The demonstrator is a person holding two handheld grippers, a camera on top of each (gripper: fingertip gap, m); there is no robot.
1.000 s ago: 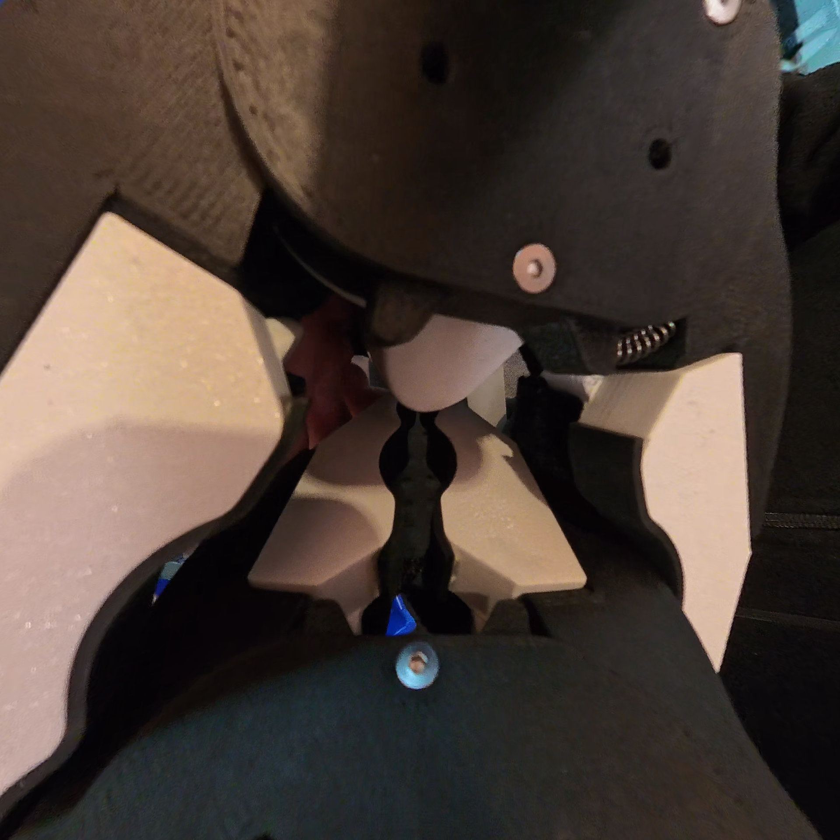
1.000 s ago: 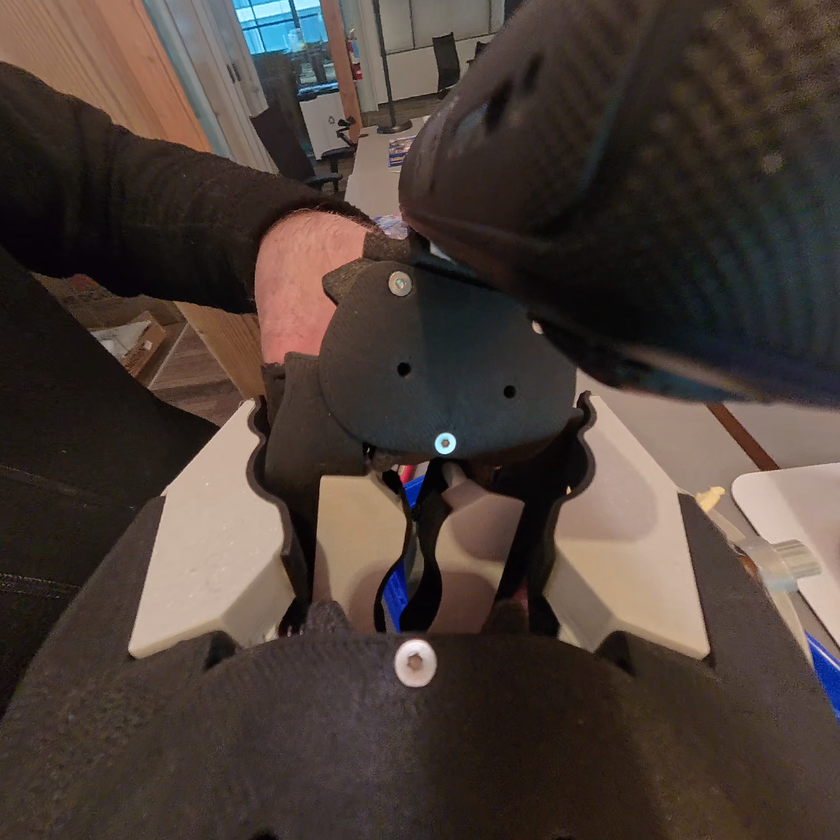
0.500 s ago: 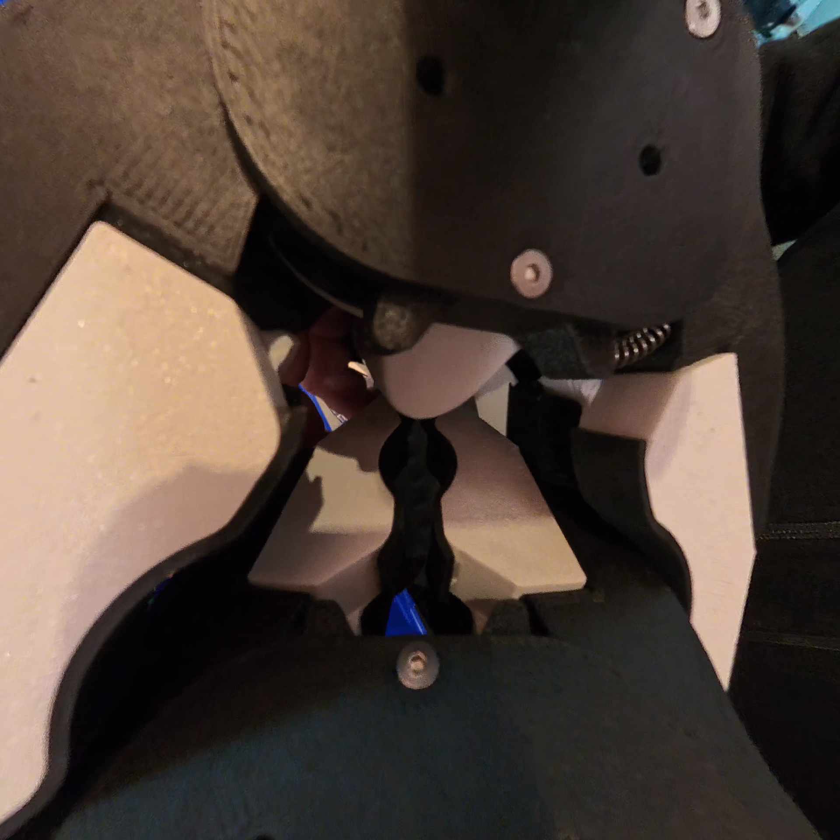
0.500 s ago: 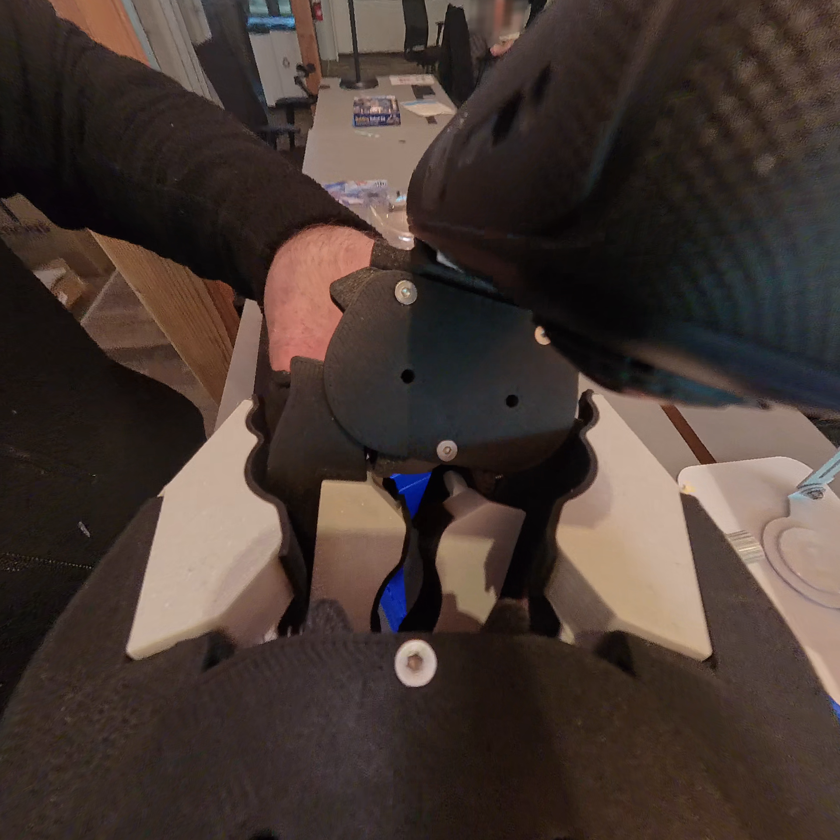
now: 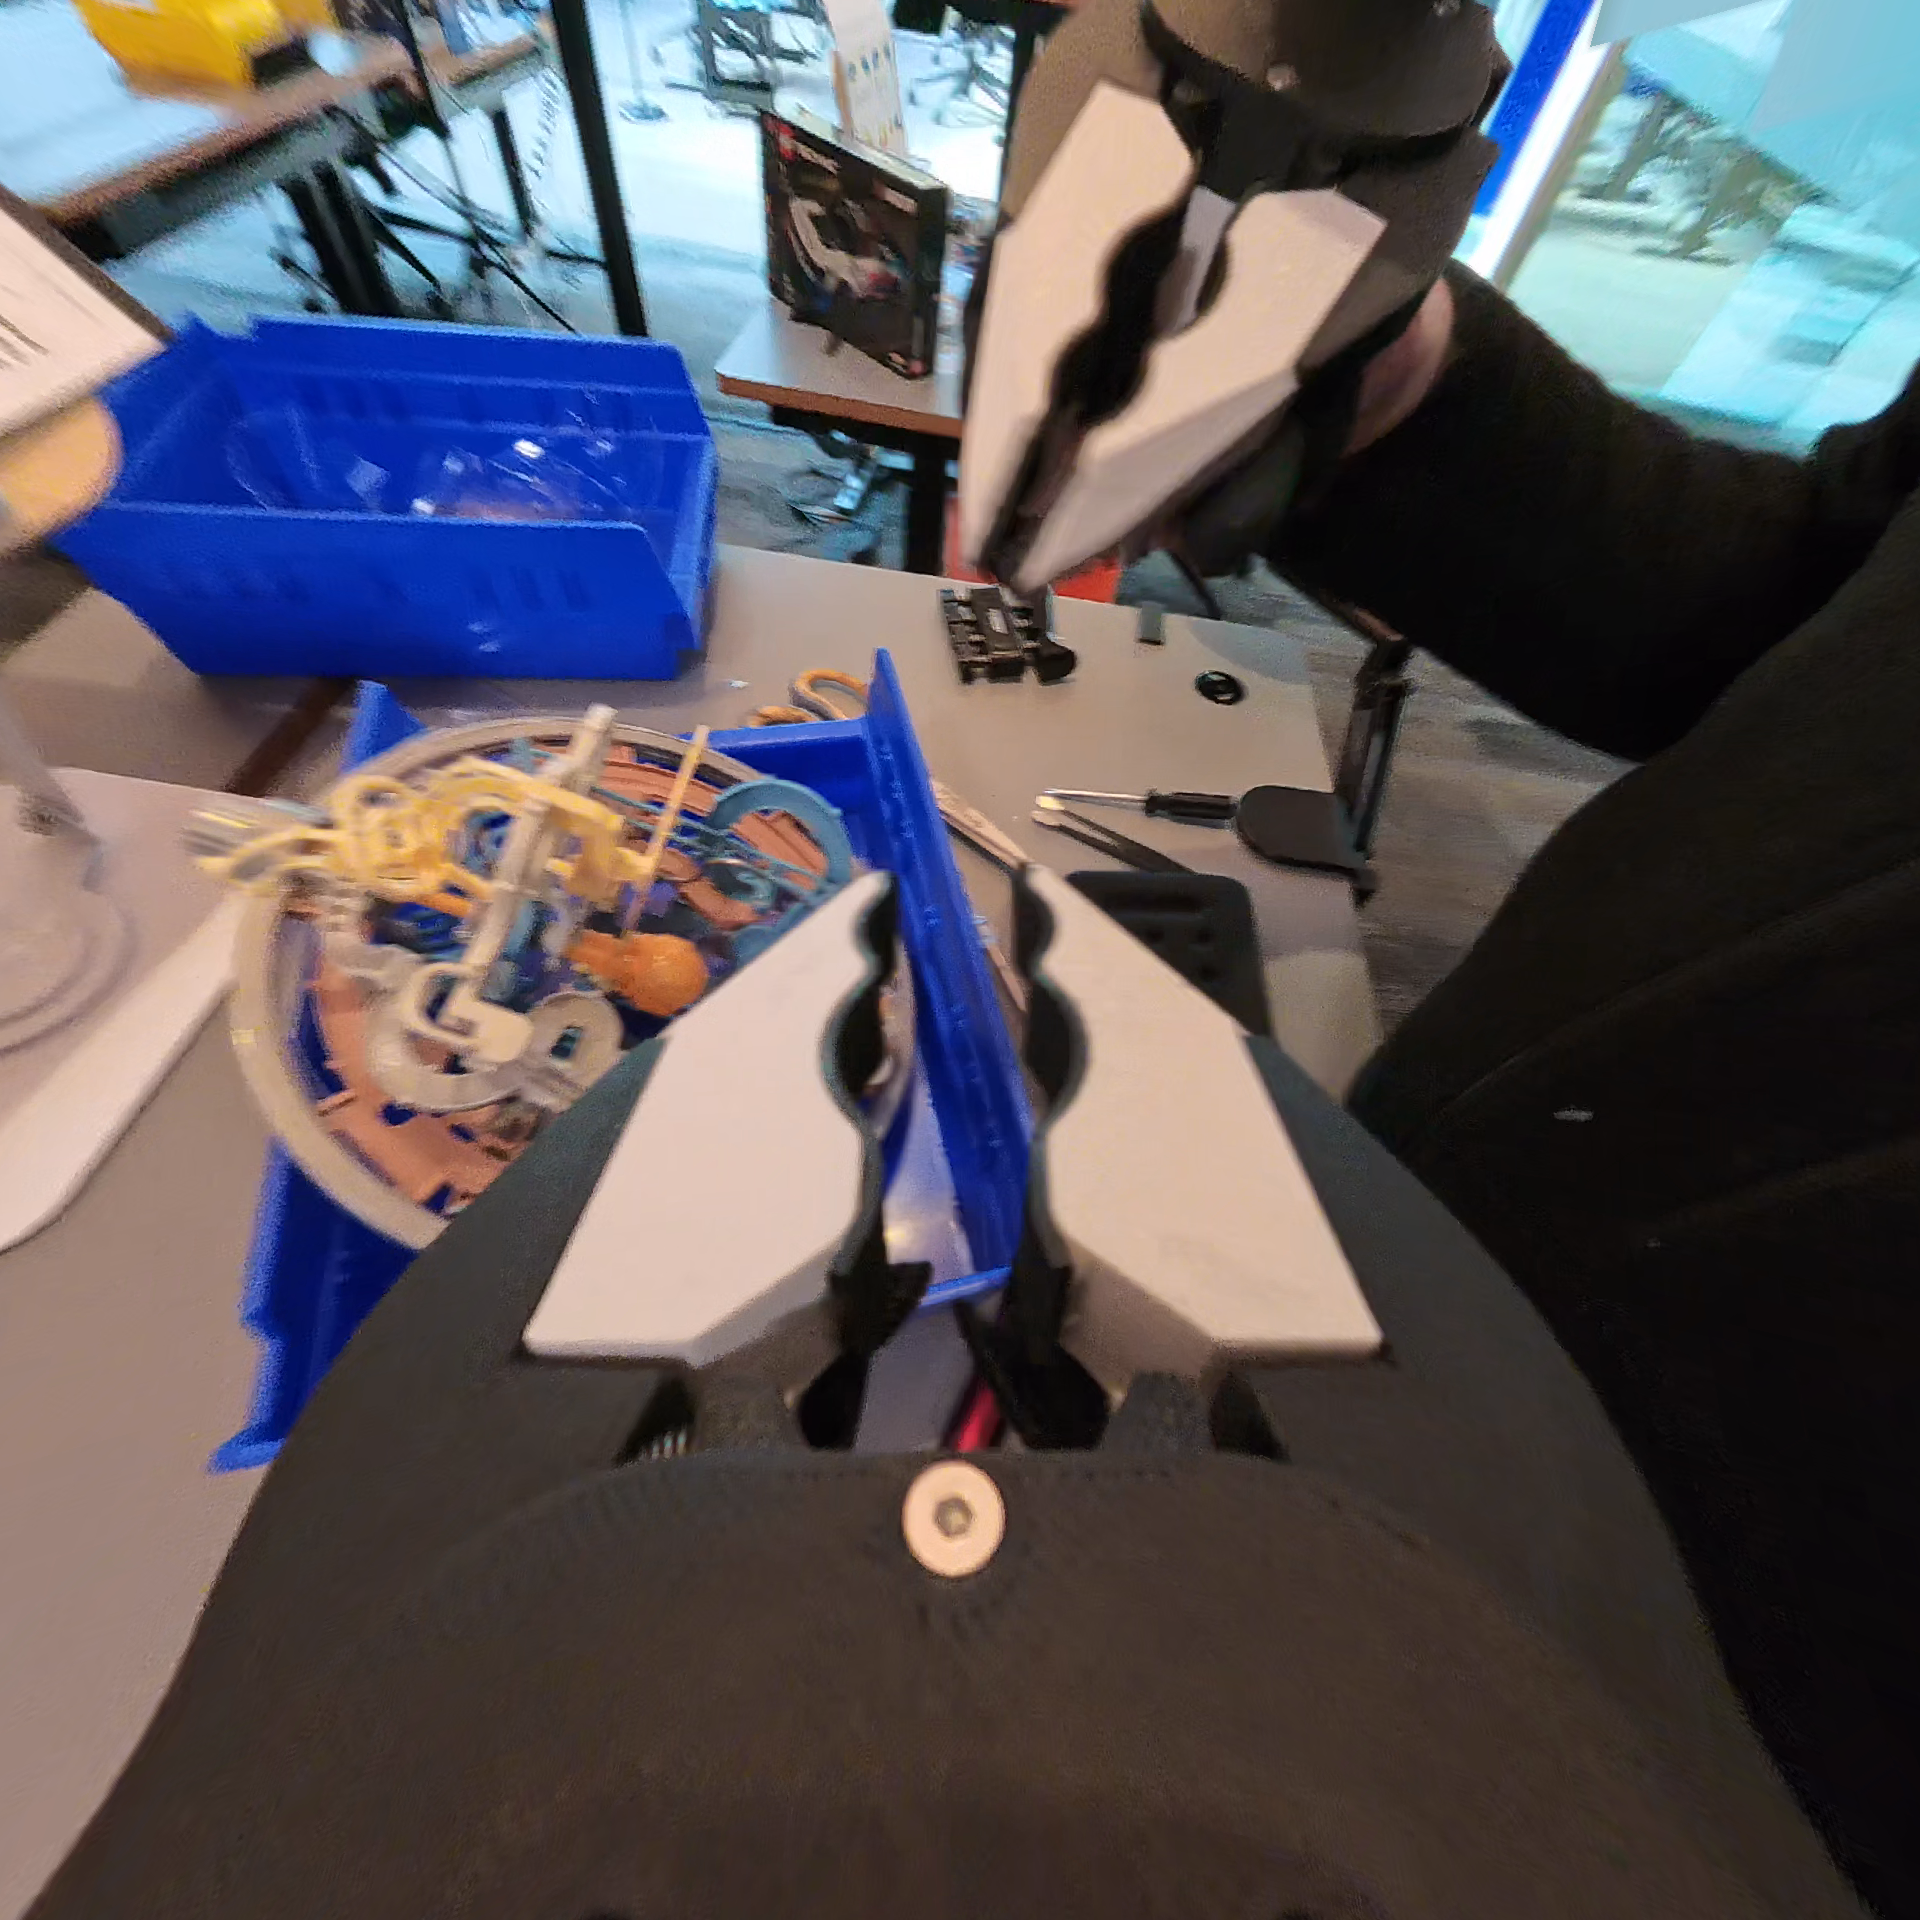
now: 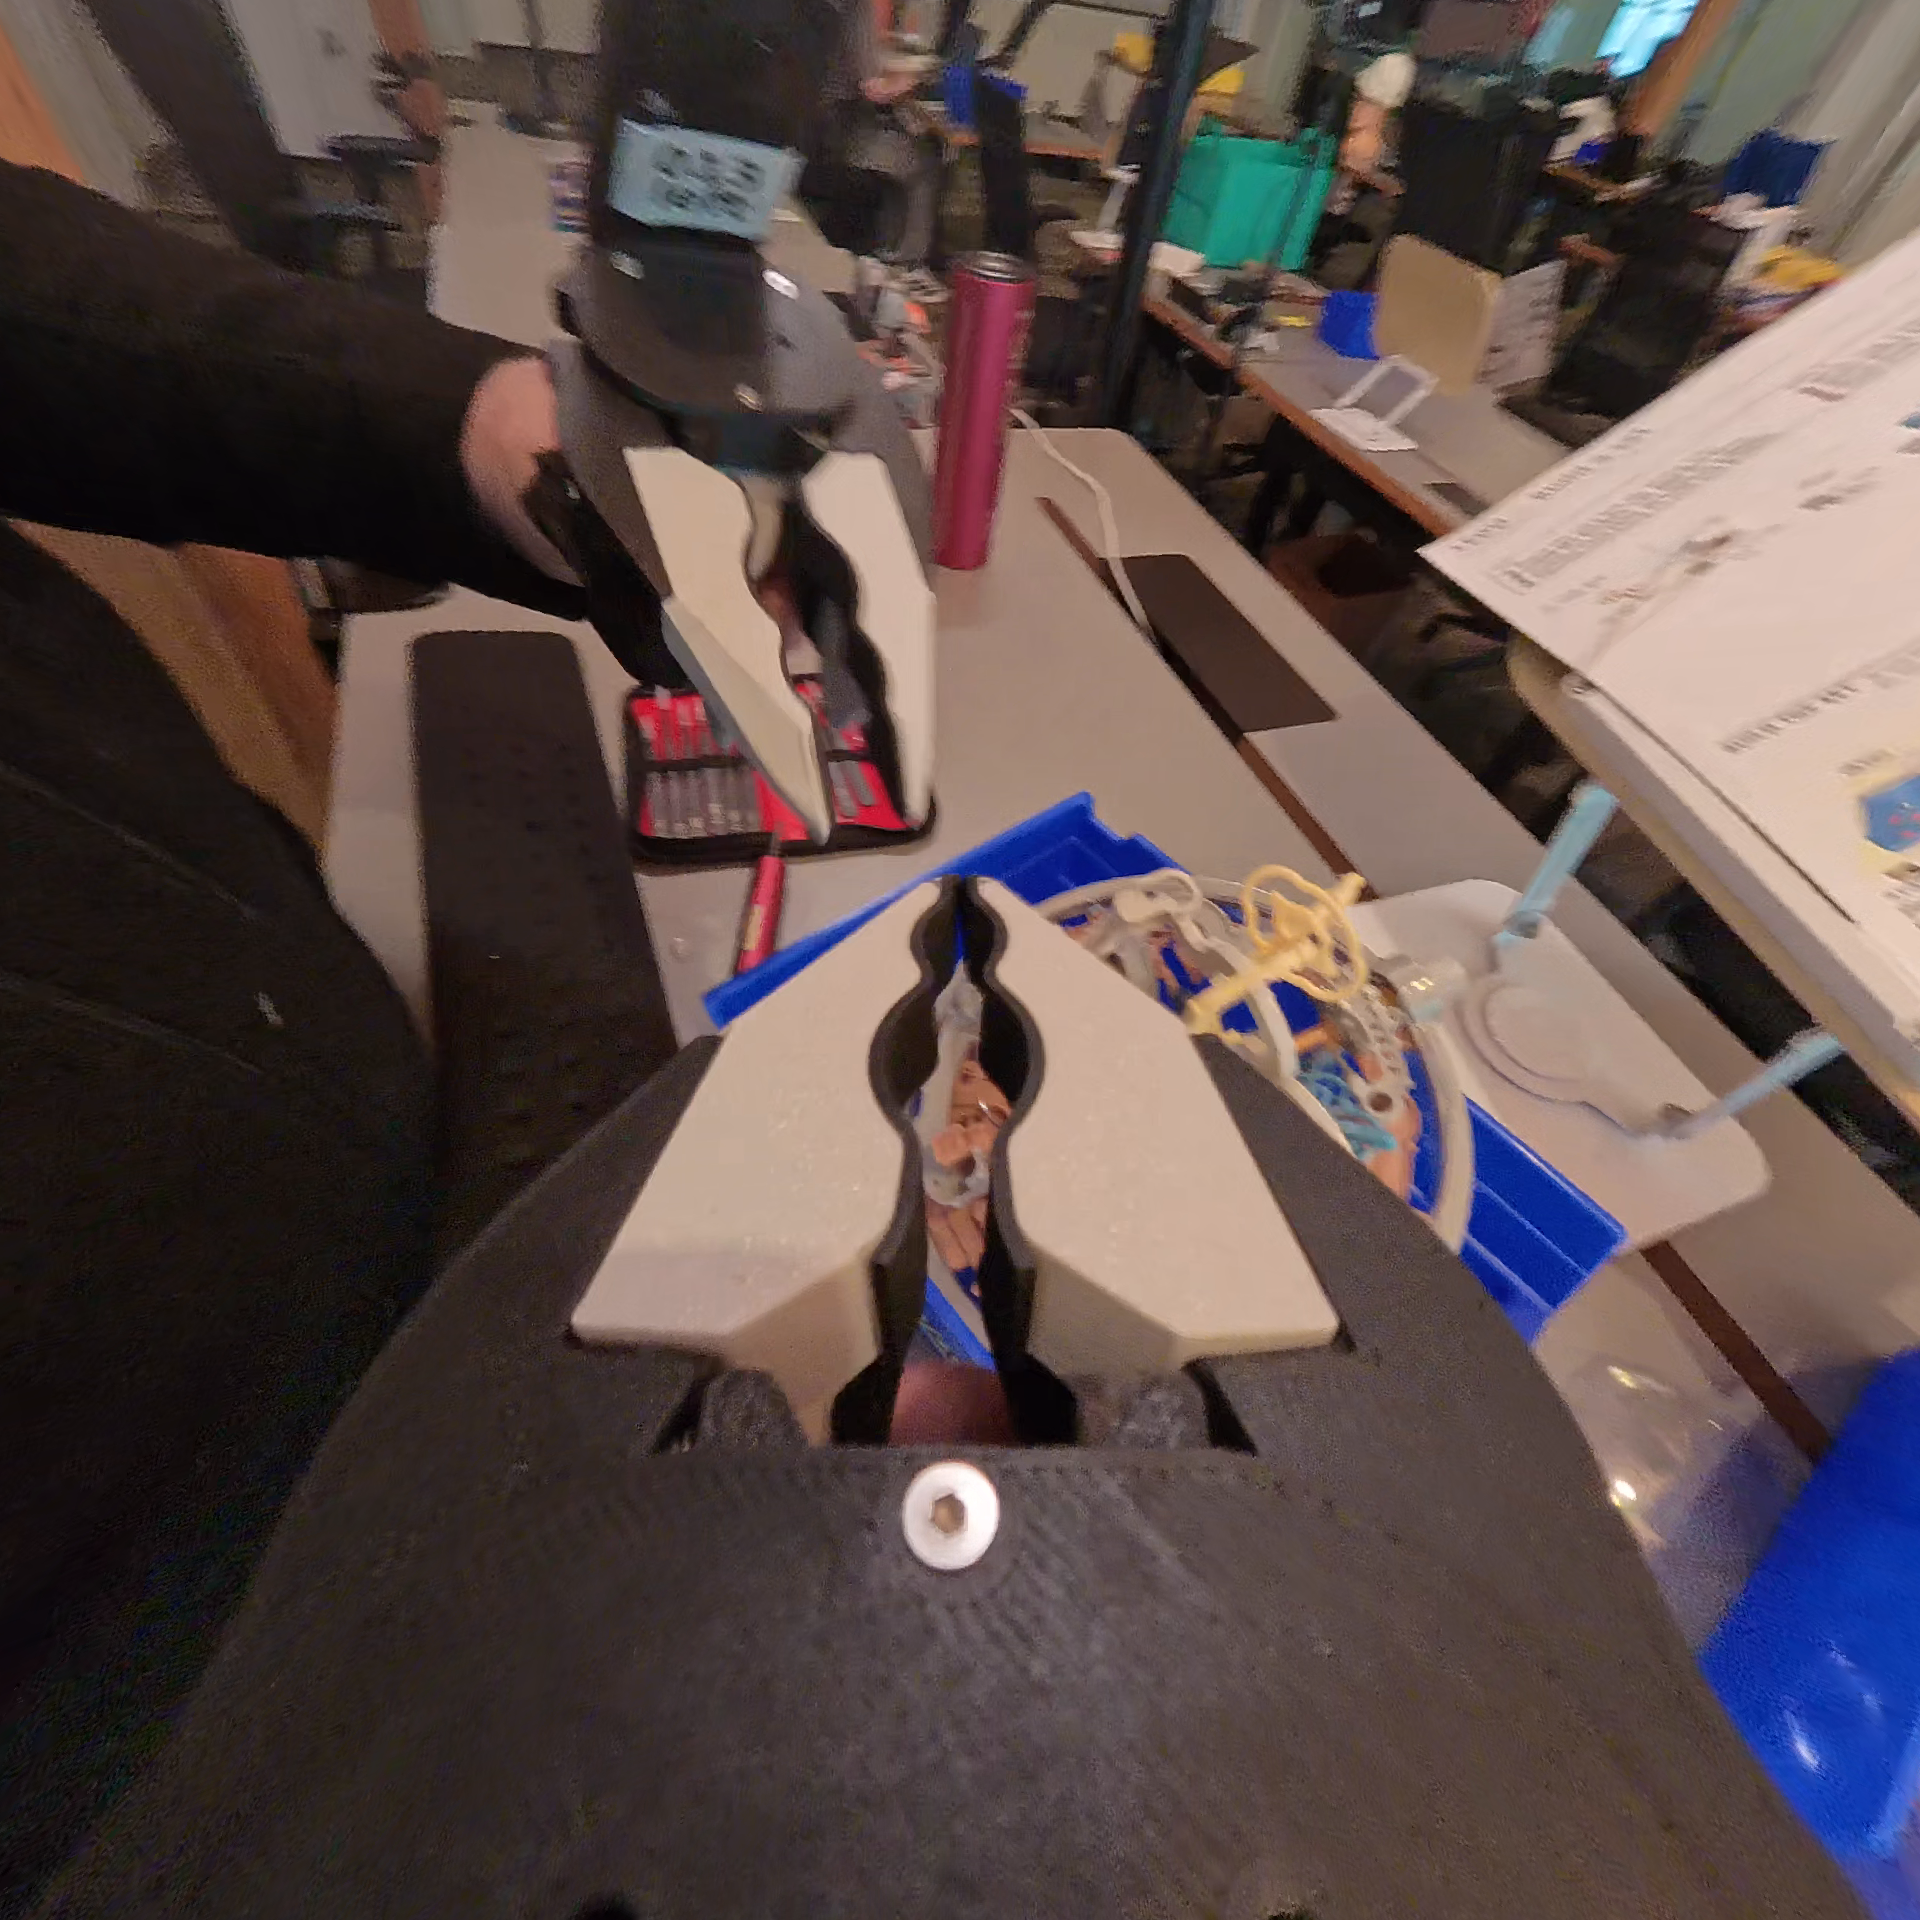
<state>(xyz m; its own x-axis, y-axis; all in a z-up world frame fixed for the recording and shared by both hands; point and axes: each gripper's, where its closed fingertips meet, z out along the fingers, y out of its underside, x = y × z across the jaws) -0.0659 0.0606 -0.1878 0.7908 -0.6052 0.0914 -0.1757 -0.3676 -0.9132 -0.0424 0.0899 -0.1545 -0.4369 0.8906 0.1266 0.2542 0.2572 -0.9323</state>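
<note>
My left gripper (image 5: 954, 883) is open by a narrow gap and empty. It hangs over the right wall of a blue bin (image 5: 940, 997). The bin holds a clear round puzzle globe (image 5: 488, 935) filled with yellow, orange and pale blue plastic tracks. My right gripper (image 6: 961, 896) is shut and empty, above the near corner of the same bin (image 6: 1049, 847) and the globe (image 6: 1299, 1029). Each gripper shows in the other's view: the right one (image 5: 1003, 566) held high at the back, the left one (image 6: 868, 810) at the upper left over a tool case.
A second blue bin (image 5: 416, 613) with clear dome halves stands behind. Nearby are a screwdriver (image 5: 1143, 802), a black stand (image 5: 1309, 831), a red-and-black tool case (image 6: 727, 800), a black pad (image 6: 520, 831), a pink bottle (image 6: 982, 405), a white base plate (image 6: 1621, 1143) and a printed sheet (image 6: 1714, 623). My right fingertips sit around 6 cm from my left ones.
The grippers were nested, the right one's open fingers around the shut left one. Now they are apart. The right has shut and the left has opened a little.
</note>
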